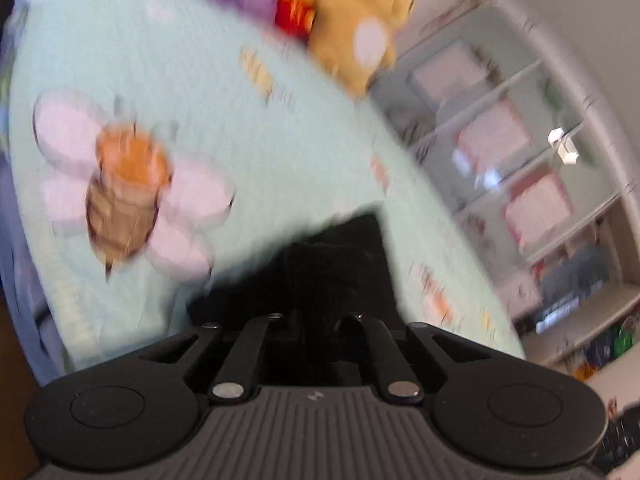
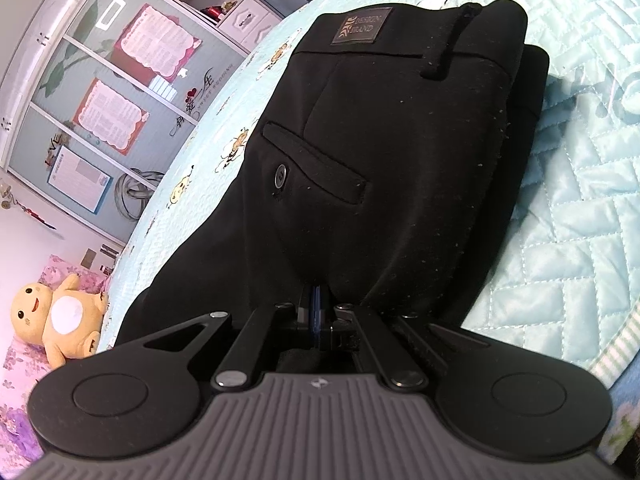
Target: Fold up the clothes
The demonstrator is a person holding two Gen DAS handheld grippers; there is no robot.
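Black trousers (image 2: 384, 152) lay folded on a pale green quilt (image 2: 560, 208), back pocket and button facing up, a brand patch near the waistband. The right gripper (image 2: 316, 312) had its jaws drawn together on the near edge of the trousers. The left gripper (image 1: 316, 320) was blurred; its jaws sat close together in dark cloth, but whether they pinched it could not be told. A yellow plush toy (image 2: 56, 316) rested beyond the quilt, near a glass-fronted cabinet (image 2: 80, 92).
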